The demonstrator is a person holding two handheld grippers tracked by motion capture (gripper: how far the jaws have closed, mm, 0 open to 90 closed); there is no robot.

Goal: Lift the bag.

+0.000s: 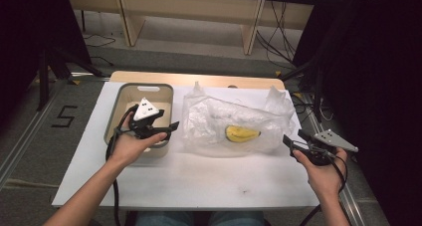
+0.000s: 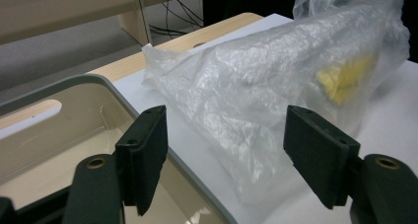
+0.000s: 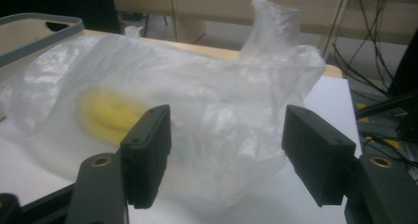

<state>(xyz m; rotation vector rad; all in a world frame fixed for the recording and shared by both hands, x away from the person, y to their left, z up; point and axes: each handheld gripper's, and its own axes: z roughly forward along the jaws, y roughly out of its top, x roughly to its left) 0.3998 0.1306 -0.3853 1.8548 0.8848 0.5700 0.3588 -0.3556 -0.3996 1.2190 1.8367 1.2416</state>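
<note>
A white table (image 1: pixel 164 178) is seen from above, and on it, at the centre, a large clear plastic bag (image 1: pixel 234 124) lies crumpled. At about nine o'clock from the bag, just beside it, a beige bin (image 1: pixel 115 114) with a grey rim is placed. Inside the bag, toward its five o'clock part, a yellow banana (image 1: pixel 242 133) is seen through the plastic.

The left gripper (image 1: pixel 171 127) is held over the near right corner of the bin, pointing to three o'clock at the bag. Its jaws are spread wide and nothing is grasped; in the left gripper view the bag's edge (image 2: pixel 236 115) lies beyond them. The right gripper (image 1: pixel 290 142) is held at about four o'clock from the bag, pointing to nine o'clock, its jaws also released and empty.

The step in hand is judged to be the approach to the bag from both sides. For the next move, each gripper would need to be brought onto a loose fold of plastic and closed there, not on the banana.
</note>
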